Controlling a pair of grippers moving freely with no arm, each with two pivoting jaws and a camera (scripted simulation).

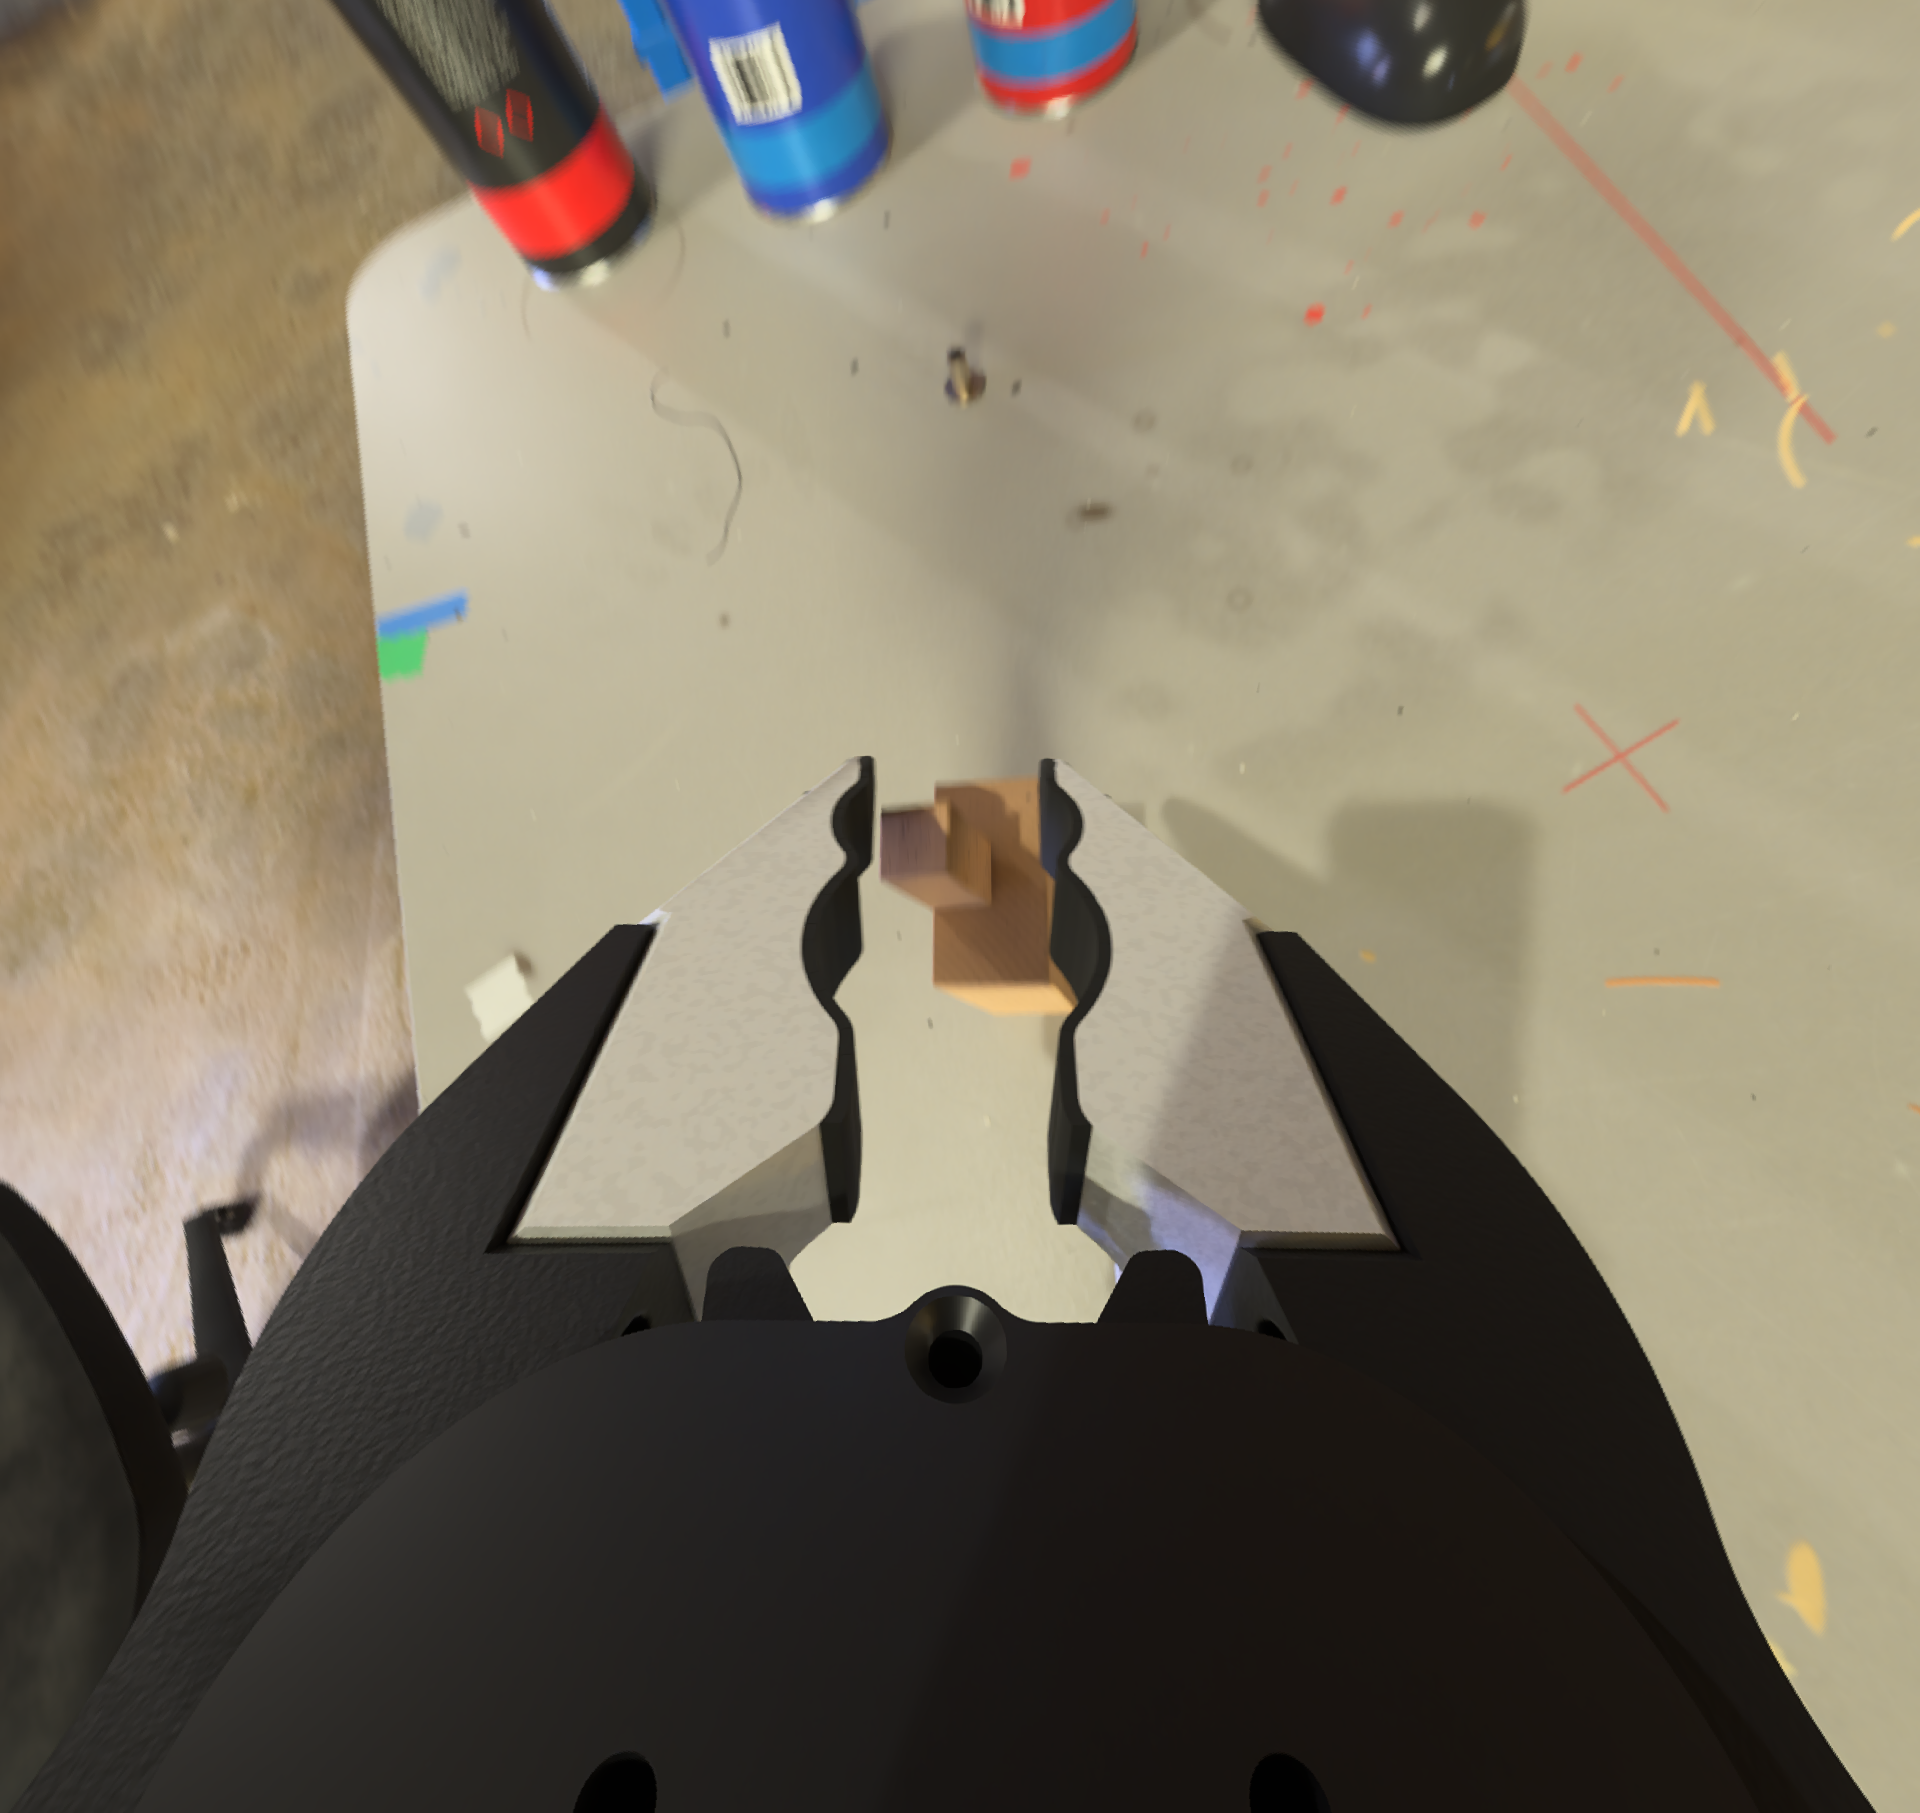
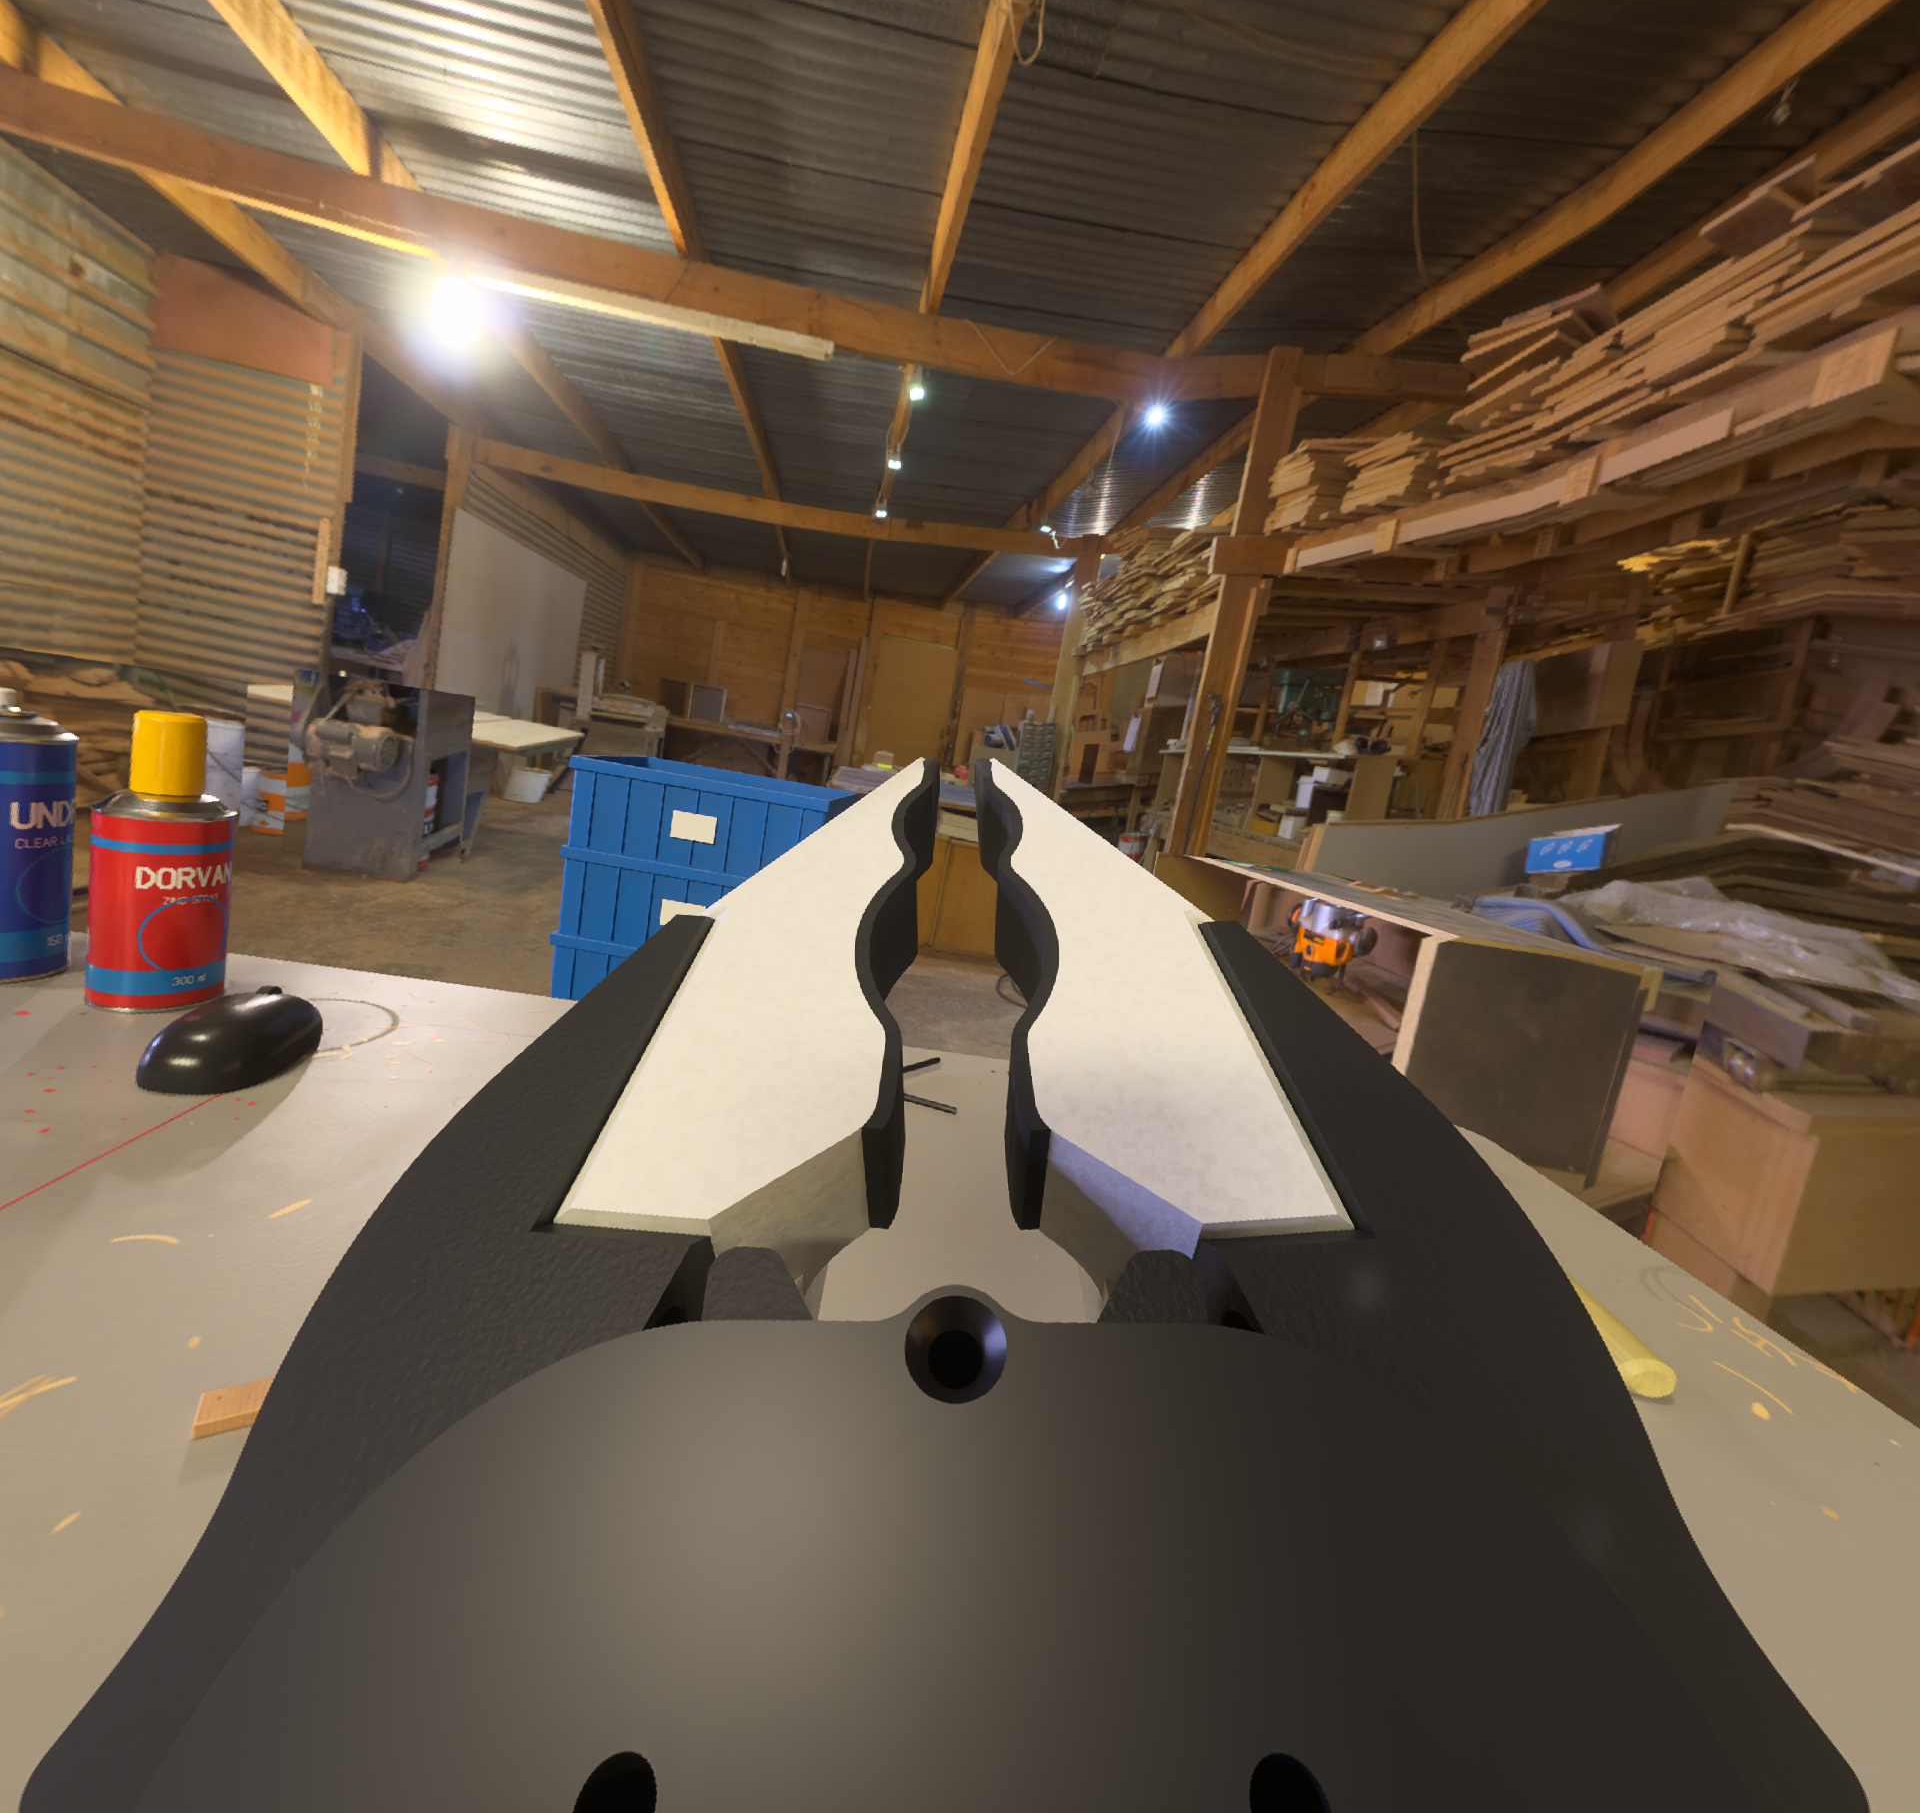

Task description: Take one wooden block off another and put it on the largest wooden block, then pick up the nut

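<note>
Wooden blocks (image 1: pixel 987 890), stacked on grey table (image 1: pixel 1351 620), seen between fingers of left gripper (image 1: pixel 957 776) from above. Largest block at bottom, light tan with paler end face; shorter tan block laid across it; small darker, purplish-brown block projecting to left. Edges blurred; exact contact between upper pieces not discernible. Left gripper fingers apart, clear of stack, nothing held. Small metallic item, presumably nut (image 1: pixel 961 376), farther along table, well apart from stack, too small for detail. Black-and-red can (image 1: pixel 540 142), blue can (image 1: pixel 790 70), red can (image 1: pixel 1049 7) and black mouse (image 1: pixel 1392 7) at far edge. Right gripper (image 2: pixel 956 771) level over table, fingers narrowly apart at tips, empty. Thin wooden piece (image 2: pixel 231 1408) flat at lower left.
</note>
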